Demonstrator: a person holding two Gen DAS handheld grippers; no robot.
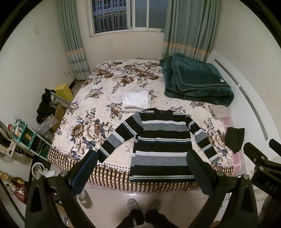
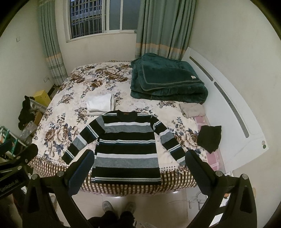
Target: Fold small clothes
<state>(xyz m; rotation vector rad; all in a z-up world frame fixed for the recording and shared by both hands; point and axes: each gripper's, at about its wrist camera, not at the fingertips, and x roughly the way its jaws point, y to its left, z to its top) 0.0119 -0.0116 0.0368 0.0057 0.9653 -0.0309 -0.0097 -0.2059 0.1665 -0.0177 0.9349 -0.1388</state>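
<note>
A person's grey shoes (image 1: 144, 205) stand on the pale tiled floor at the foot of a bed, seen below two black hand-held tools raised above it. The left tool (image 1: 142, 168) is released, its two padded fingers spread wide and holding nothing; the right tool (image 2: 139, 168) hangs the same way, fingers apart and empty. Both hover well short of the clothing.

Between the spread fingers in both wrist views lies a long-sleeved knit sweater with black, grey and white stripes (image 1: 161, 145), laid flat and face up on the near edge of the bed (image 1: 98, 98). Its hem drapes just over the brown-checked border of the floral bedspread, its sleeves angle out to left and right, and its neckline points away toward the window.

Just beyond the sweater's collar, touching or nearly touching it, rests a folded white garment (image 1: 136, 100). On the right side of the bed, near the right sleeve's cuff, lies a small black folded cloth (image 2: 209, 138), and farther back a crumpled beige garment (image 2: 191, 109) sits beside the white headboard (image 2: 233, 112). A thick dark green quilt (image 1: 196, 80), folded, fills the far right corner of the bed.

To the left of the bed, the floor holds a teal shelf unit (image 1: 29, 138), dark clothing draped over boxes, and a yellow box (image 1: 64, 91). Green curtains (image 2: 163, 29) frame a barred window (image 1: 121, 15) on the far wall.
</note>
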